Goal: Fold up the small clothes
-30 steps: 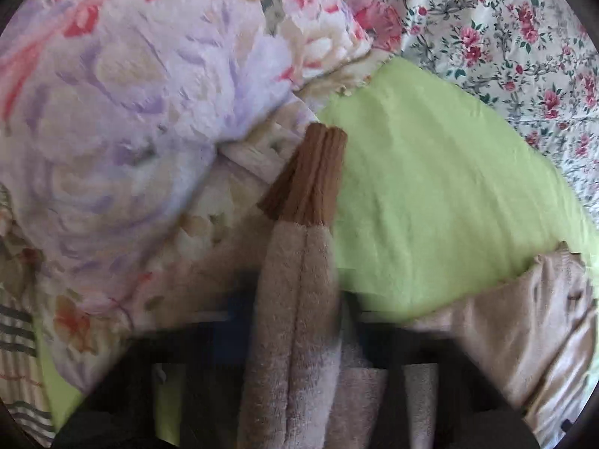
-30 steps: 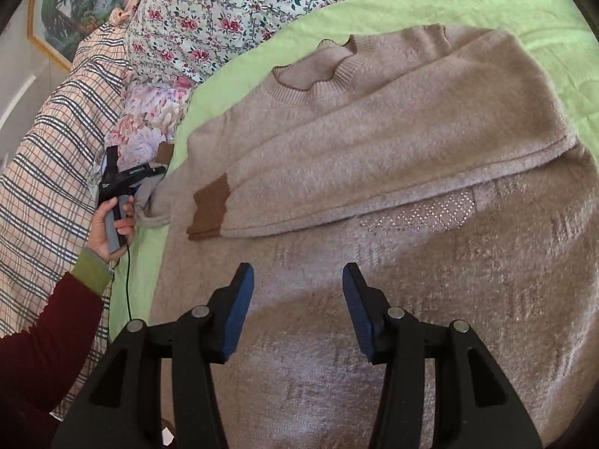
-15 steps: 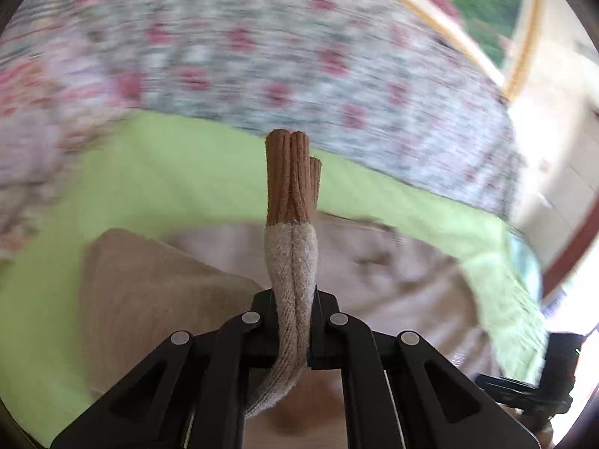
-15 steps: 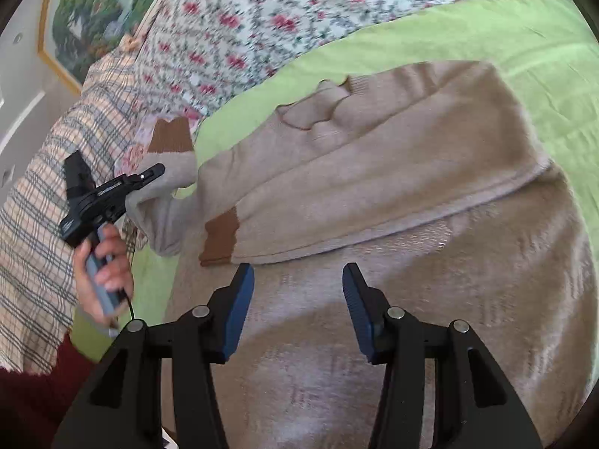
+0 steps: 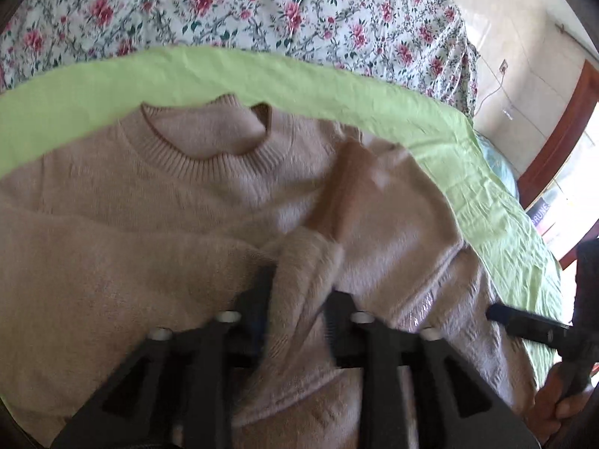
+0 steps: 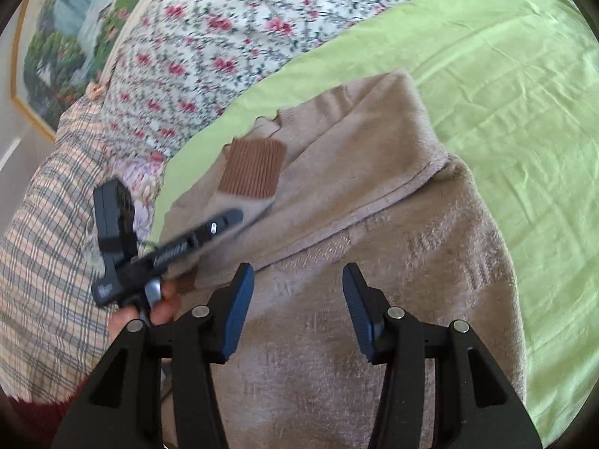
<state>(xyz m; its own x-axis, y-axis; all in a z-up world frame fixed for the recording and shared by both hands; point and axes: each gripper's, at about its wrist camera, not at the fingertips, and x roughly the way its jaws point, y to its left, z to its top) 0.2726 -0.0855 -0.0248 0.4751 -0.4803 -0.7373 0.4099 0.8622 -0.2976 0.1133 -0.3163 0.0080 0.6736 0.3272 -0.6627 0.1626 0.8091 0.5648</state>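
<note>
A beige knit sweater (image 5: 149, 224) lies flat on a green sheet (image 5: 337, 86), collar towards the floral quilt. My left gripper (image 5: 299, 299) hovers over its chest and its jaws are opening. One sleeve (image 5: 303, 262) lies loose between the fingers, and its brown cuff (image 6: 252, 168) rests on the sweater near the collar. In the right wrist view the left gripper (image 6: 232, 220) shows from the side, a hand holding it. The other sleeve is folded across the chest. My right gripper (image 6: 297, 273) stands open over the sweater's (image 6: 374, 299) lower body, nothing between its fingers.
A floral quilt (image 5: 262, 7) is heaped beyond the sheet. A plaid cloth (image 6: 48, 224) lies at the left with a framed picture (image 6: 56, 56) behind it. A wooden door frame (image 5: 561, 131) stands at the right. Bare green sheet (image 6: 505, 93) stretches right of the sweater.
My left gripper swung from the pillows over the sweater, carrying the sleeve. Its jaws, then shut on the sleeve, now stand apart, and the cuff lies on the chest. The right gripper drifted slightly.
</note>
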